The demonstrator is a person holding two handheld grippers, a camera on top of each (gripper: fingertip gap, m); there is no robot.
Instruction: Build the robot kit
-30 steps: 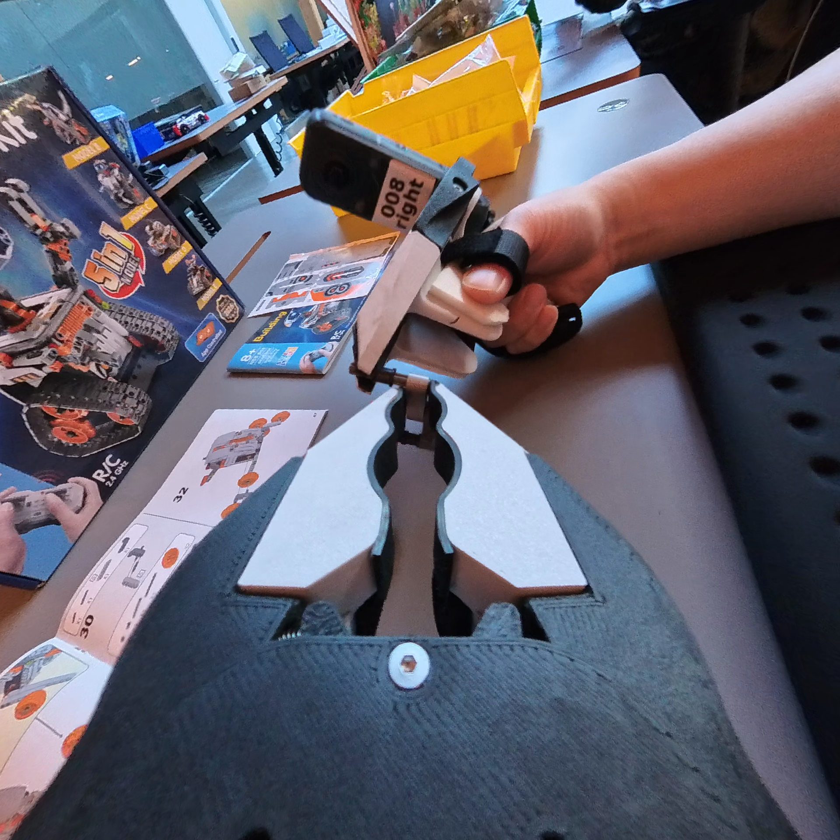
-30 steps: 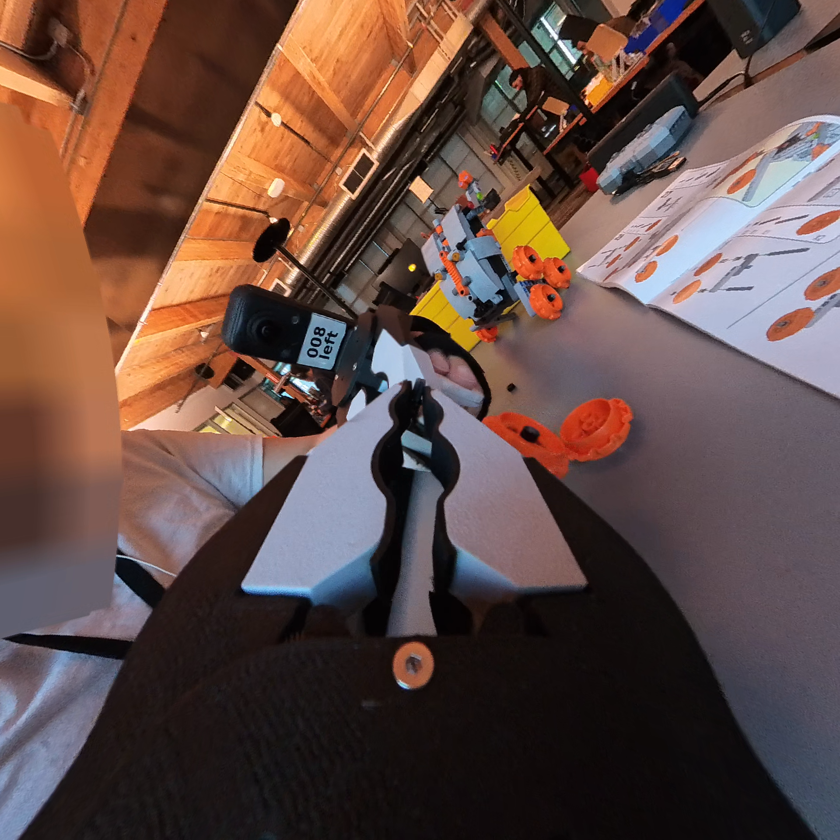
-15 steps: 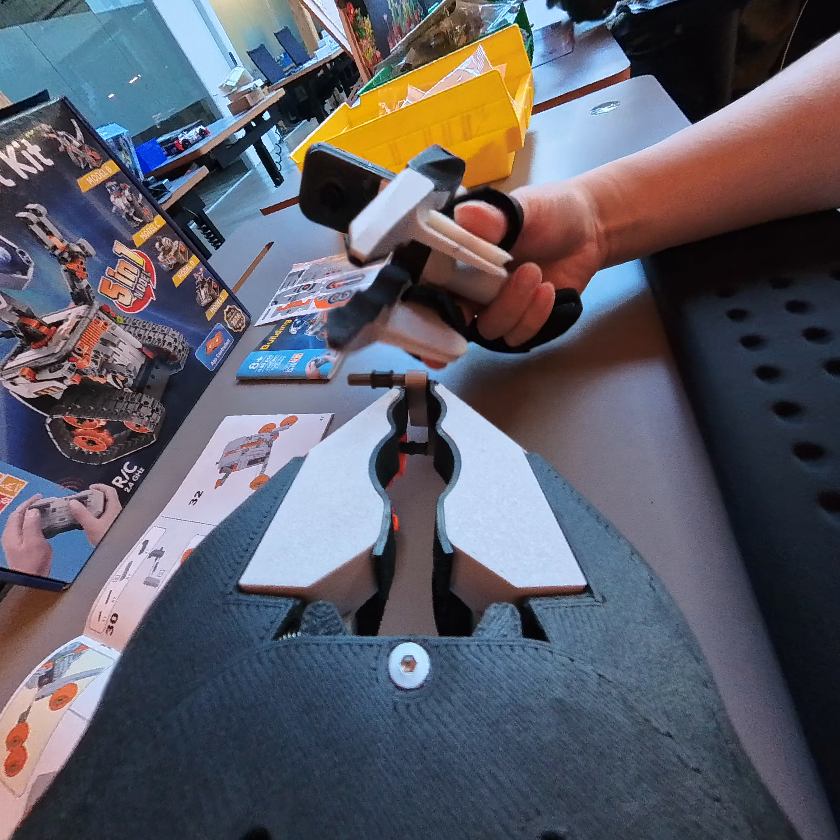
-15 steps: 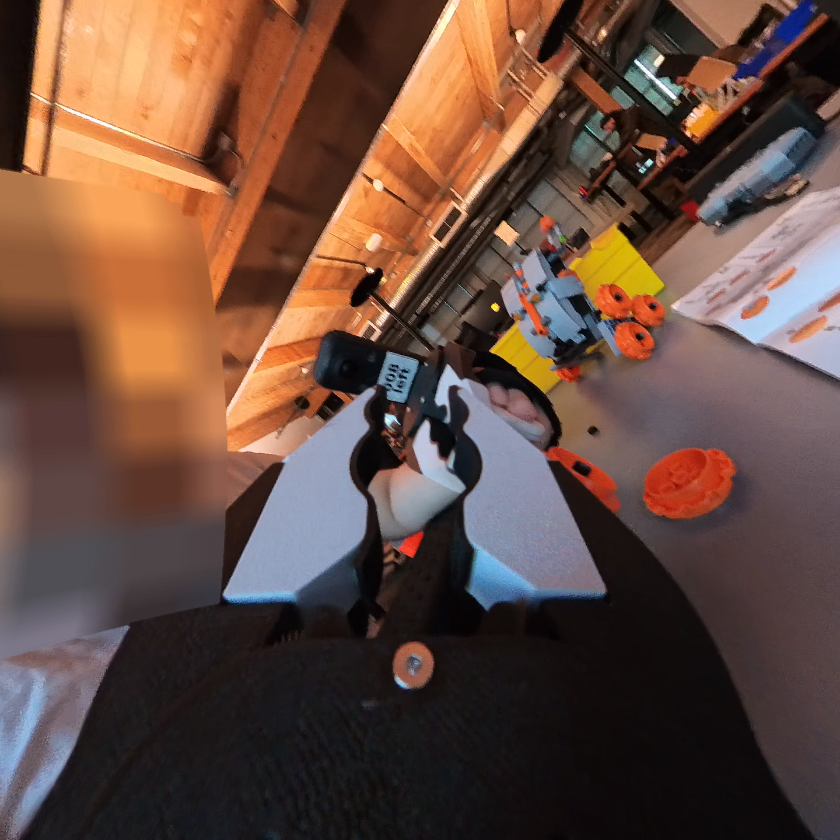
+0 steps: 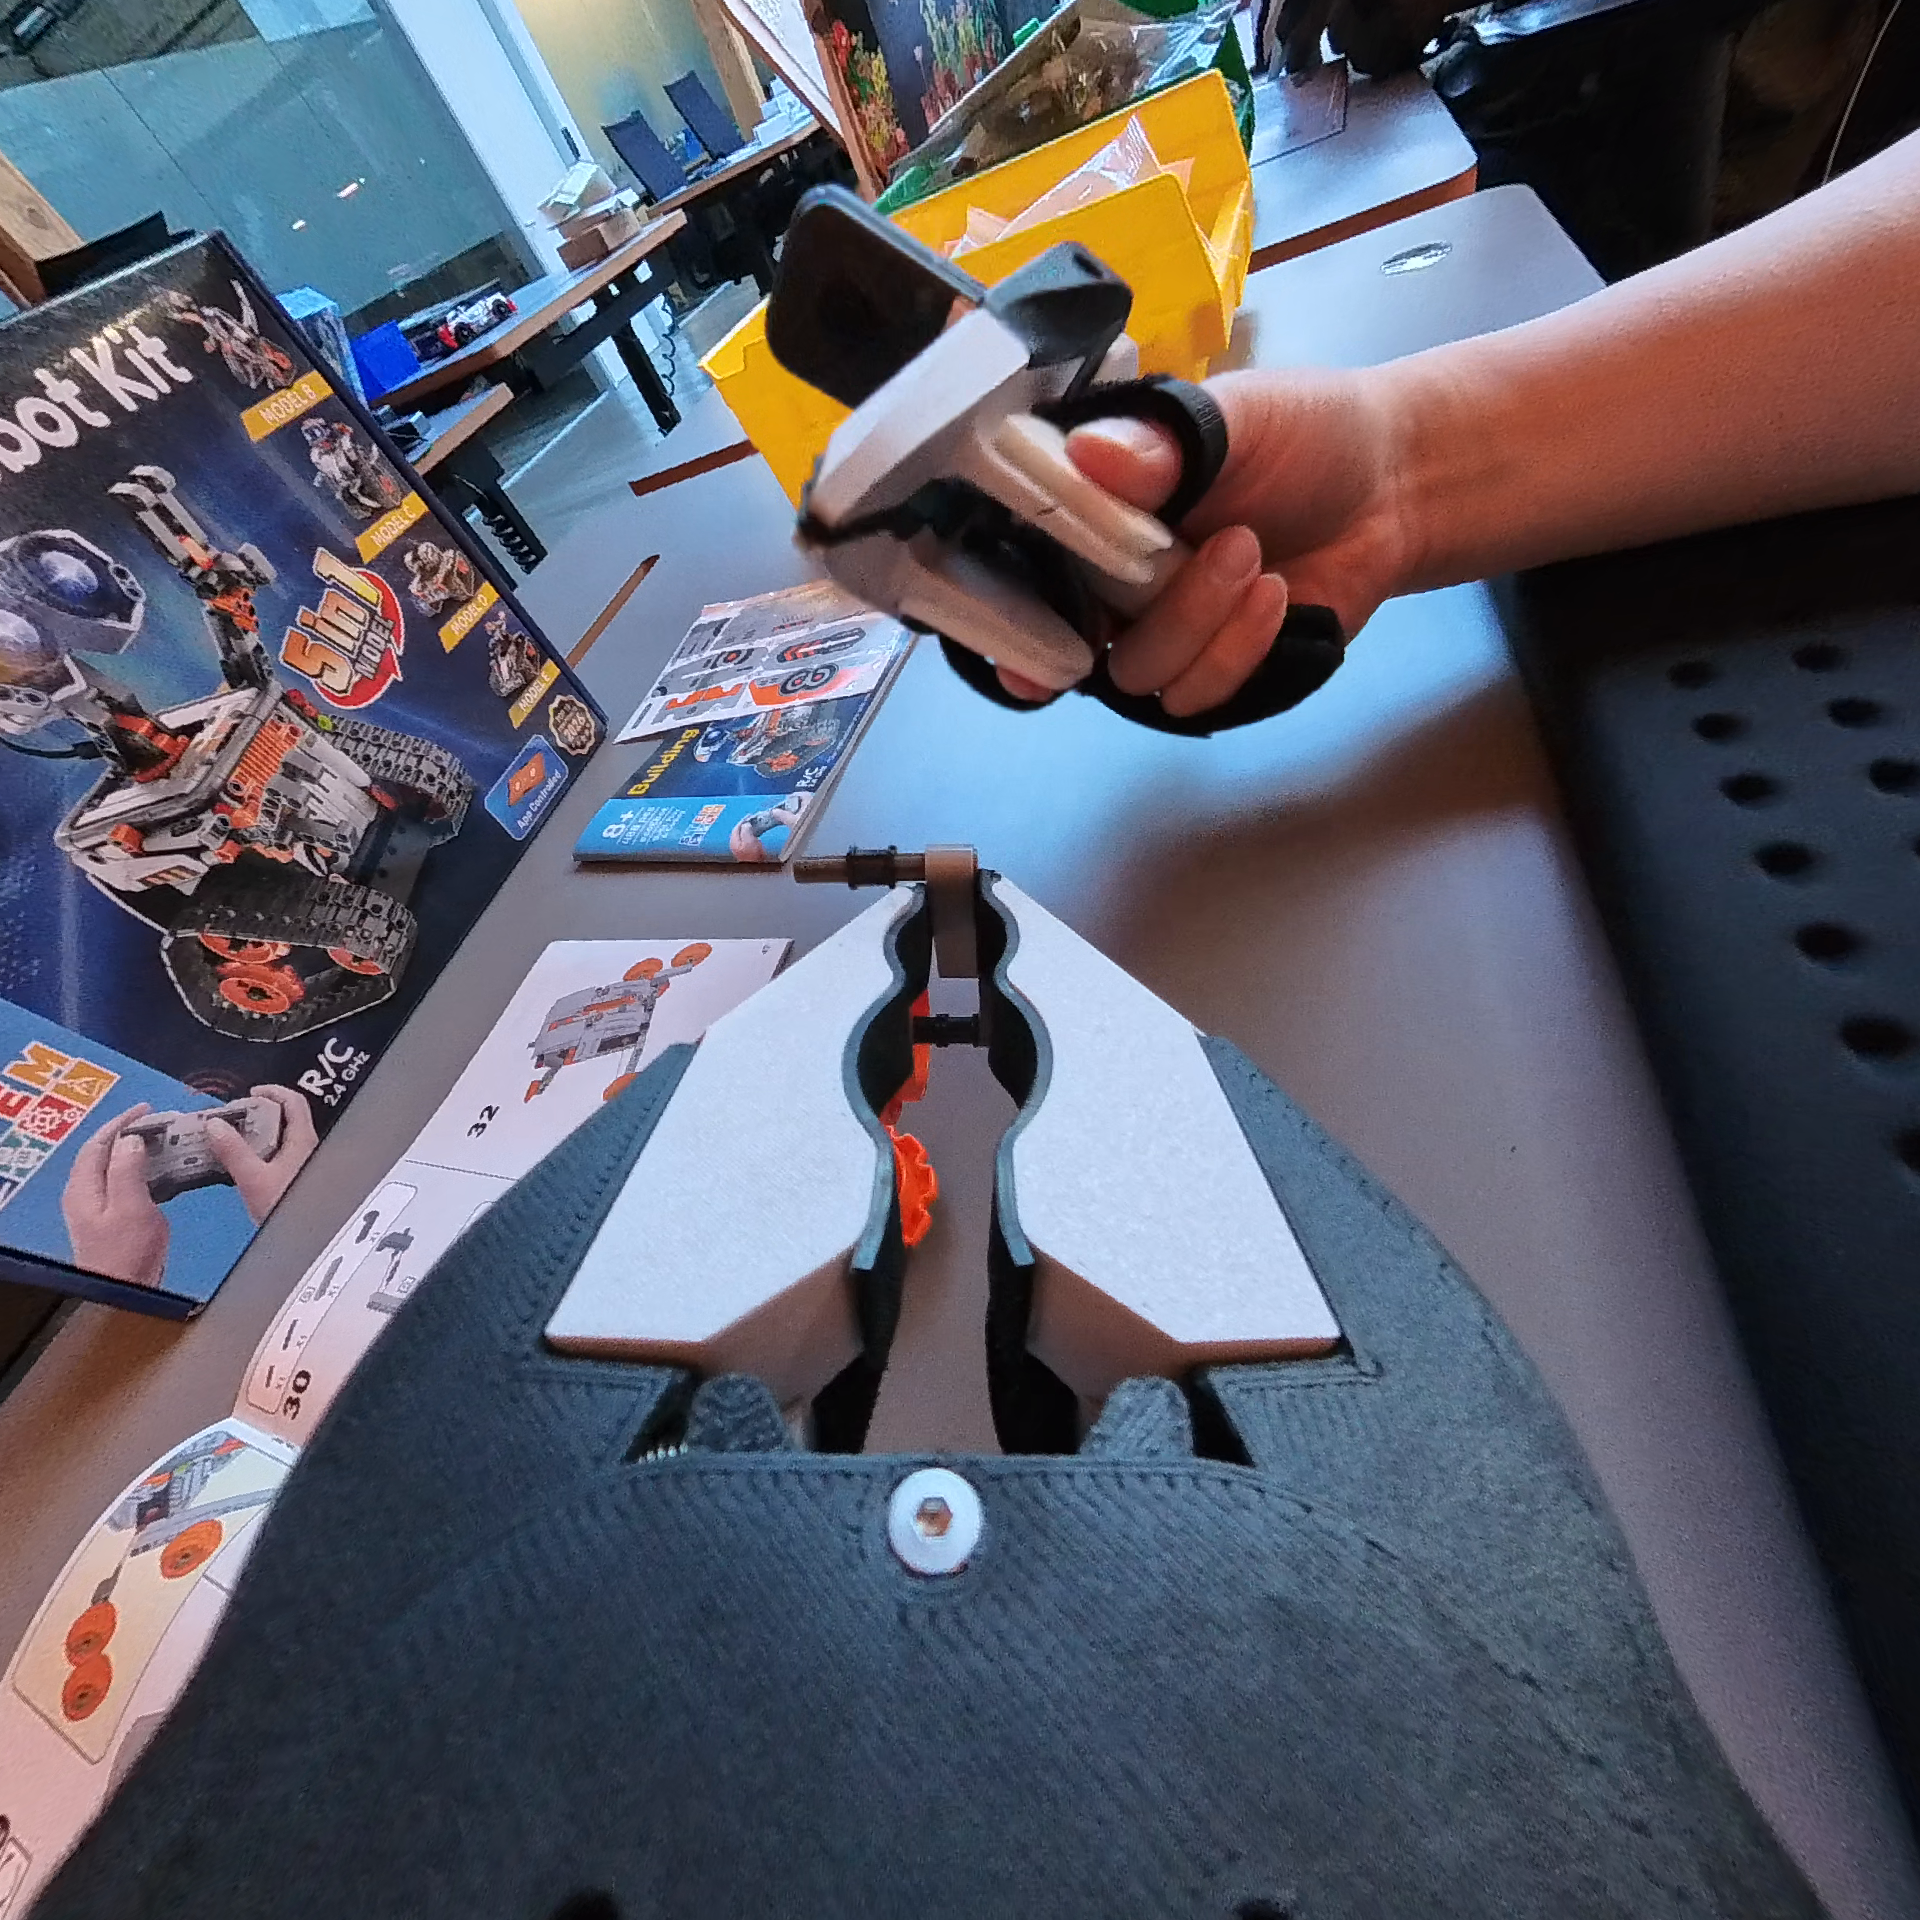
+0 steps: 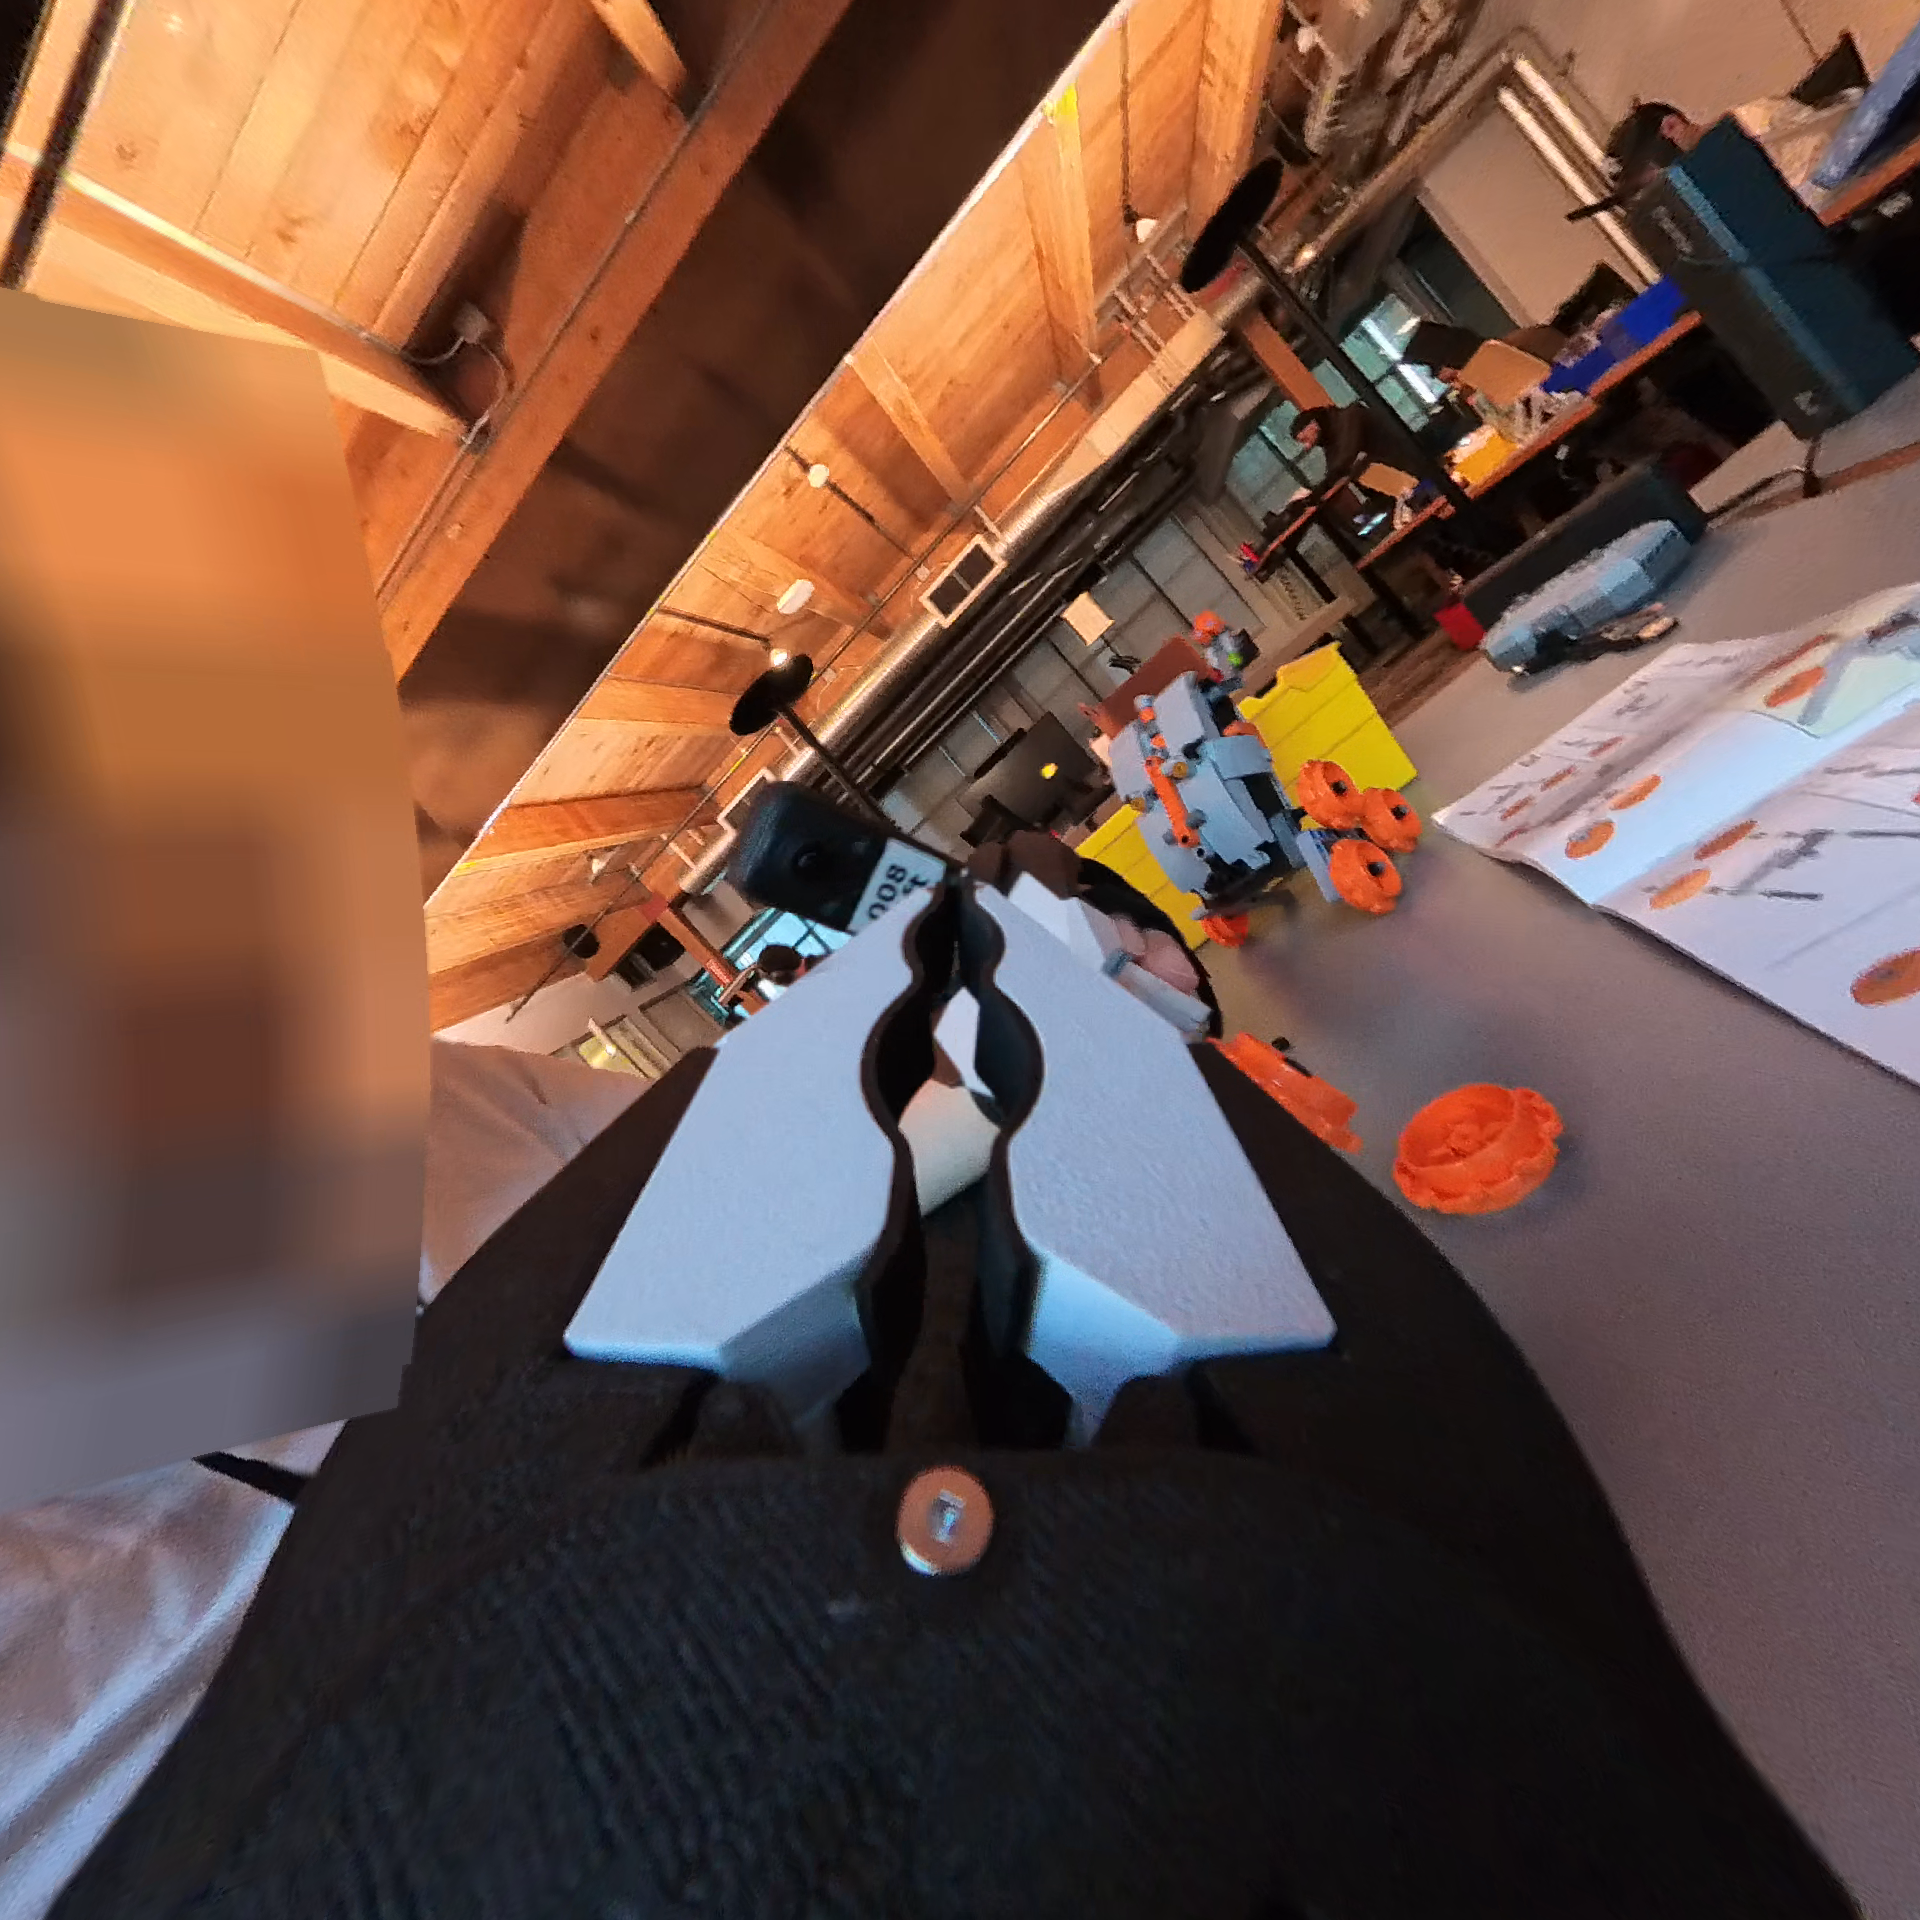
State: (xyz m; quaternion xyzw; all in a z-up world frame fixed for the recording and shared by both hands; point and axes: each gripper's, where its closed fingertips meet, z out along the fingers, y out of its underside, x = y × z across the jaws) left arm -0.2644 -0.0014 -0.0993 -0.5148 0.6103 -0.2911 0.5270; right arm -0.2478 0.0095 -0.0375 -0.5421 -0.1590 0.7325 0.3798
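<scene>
Left gripper (image 5: 951,904) pinches a small grey toy piece (image 5: 948,914) at its tips; a peg (image 5: 847,868) juts out leftward, an orange part (image 5: 912,1184) is half hidden behind its finger. Right gripper (image 6: 956,914) is closed, seemingly empty. Orange wheel (image 6: 1475,1148) lies right of it on the grey table (image 6: 1662,1299); wooden ceiling (image 6: 727,364) overhead.

Matt grey tabletop (image 5: 1299,935), glossy cardboard box (image 5: 208,727), paper manual (image 5: 582,1049), ridged orange plastic wheel (image 6: 1475,1148).
</scene>
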